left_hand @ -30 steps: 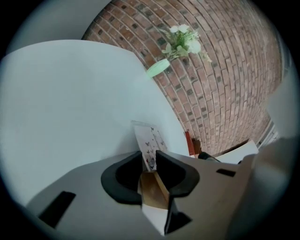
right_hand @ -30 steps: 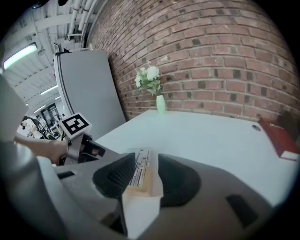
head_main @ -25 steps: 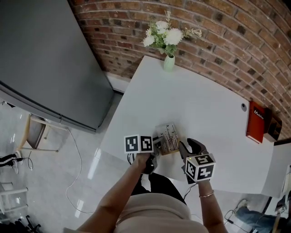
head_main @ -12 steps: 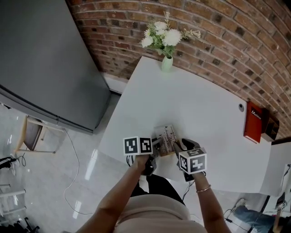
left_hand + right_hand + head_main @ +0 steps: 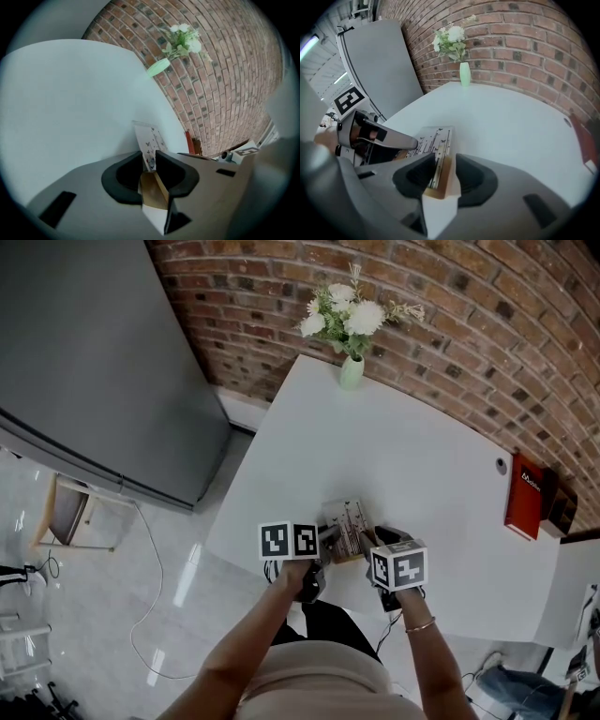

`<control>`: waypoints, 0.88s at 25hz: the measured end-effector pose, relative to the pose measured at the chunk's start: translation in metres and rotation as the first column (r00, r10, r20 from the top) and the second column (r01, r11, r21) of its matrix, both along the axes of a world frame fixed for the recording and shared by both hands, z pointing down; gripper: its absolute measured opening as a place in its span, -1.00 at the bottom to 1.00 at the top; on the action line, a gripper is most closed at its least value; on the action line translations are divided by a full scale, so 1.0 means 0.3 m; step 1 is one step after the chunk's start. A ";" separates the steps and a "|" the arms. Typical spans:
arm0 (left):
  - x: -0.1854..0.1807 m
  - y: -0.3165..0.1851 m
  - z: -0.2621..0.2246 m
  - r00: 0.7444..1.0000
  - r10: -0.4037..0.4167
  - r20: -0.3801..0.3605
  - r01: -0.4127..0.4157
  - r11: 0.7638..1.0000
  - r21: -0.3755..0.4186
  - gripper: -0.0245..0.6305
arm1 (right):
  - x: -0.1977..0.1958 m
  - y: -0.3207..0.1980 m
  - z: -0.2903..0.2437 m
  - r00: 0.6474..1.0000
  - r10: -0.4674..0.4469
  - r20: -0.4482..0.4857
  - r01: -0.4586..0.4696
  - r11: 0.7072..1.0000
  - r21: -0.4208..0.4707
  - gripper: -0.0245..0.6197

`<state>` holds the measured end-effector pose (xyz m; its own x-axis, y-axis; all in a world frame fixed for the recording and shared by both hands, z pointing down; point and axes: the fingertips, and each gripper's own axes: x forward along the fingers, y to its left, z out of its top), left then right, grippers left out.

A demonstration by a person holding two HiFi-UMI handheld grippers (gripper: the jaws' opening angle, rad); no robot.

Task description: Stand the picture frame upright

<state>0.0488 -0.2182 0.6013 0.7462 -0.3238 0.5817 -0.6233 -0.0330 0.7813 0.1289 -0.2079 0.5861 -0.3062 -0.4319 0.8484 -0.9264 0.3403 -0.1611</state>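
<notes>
Wood-edged picture frame (image 5: 346, 526): near front edge of white tabletop (image 5: 422, 456). Left hand-held gripper (image 5: 149, 163) clamped on one side edge; right hand-held gripper (image 5: 440, 171) clamped on the opposite edge. Green flower vase (image 5: 352, 371) well apart.

Picture frame (image 5: 345, 526) at table (image 5: 422, 456) near edge; vase (image 5: 352, 371) far edge; book (image 5: 525, 495) right.

Smooth matt white table (image 5: 422, 465), rough brick wall (image 5: 469, 296), picture frame (image 5: 345, 524) edged in seemingly wood, glossy floor (image 5: 141, 615).
</notes>
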 end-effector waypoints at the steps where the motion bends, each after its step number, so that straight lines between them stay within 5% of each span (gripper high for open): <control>1: 0.000 0.000 0.000 1.000 0.001 0.000 -0.001 1.000 0.000 -0.68 | -0.001 -0.001 0.001 1.000 -0.002 0.002 0.002 1.000 -0.005 -0.50; 22: 0.004 0.013 -0.014 1.000 0.024 -0.018 -0.024 1.000 -0.017 -0.72 | 0.009 0.020 -0.010 0.998 0.046 -0.032 -0.046 0.999 0.000 -0.74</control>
